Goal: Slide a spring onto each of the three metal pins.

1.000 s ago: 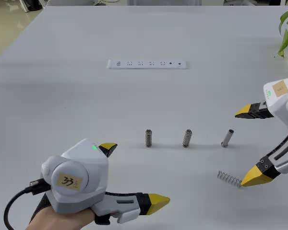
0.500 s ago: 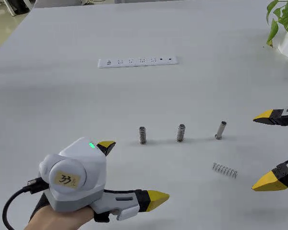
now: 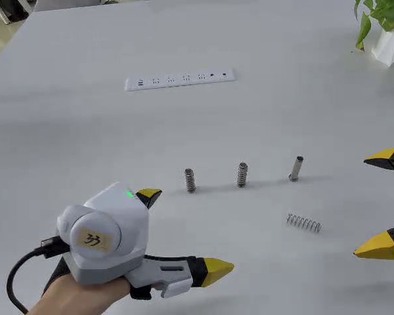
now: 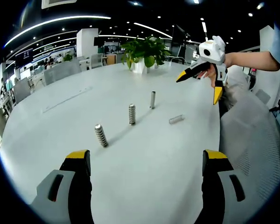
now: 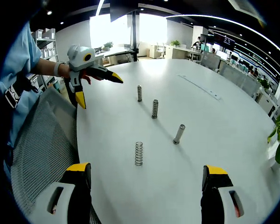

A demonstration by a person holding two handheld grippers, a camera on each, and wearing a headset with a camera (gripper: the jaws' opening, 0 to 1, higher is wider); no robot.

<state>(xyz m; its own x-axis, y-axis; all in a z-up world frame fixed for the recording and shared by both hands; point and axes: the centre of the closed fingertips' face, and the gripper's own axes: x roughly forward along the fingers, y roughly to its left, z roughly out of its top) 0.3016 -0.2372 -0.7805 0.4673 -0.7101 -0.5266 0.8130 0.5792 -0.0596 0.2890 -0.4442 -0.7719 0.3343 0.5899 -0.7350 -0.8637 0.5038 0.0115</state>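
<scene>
Left gripper [image 3: 184,231]: low at the near edge of the table [image 3: 85,144], in my hand, jaws spread wide, nothing between them.

Right gripper [image 3: 375,202]: at the right side of the head view, jaws likewise wide apart and empty.

Three pins stand upright in a row mid-table. The left pin [image 3: 190,180] and the middle pin [image 3: 241,174] each have coils round them. The right pin [image 3: 295,168] is bare.

The loose spring [image 3: 304,223] lies flat on the table, nearer to me than the right pin and slightly to its right, apart from it and from both grippers (in the right gripper view it lies well ahead of the tips, roughly on the centre line).

A power strip [image 3: 180,79] lies beyond the pins. A potted plant [image 3: 374,20] stands at the far right corner.
</scene>
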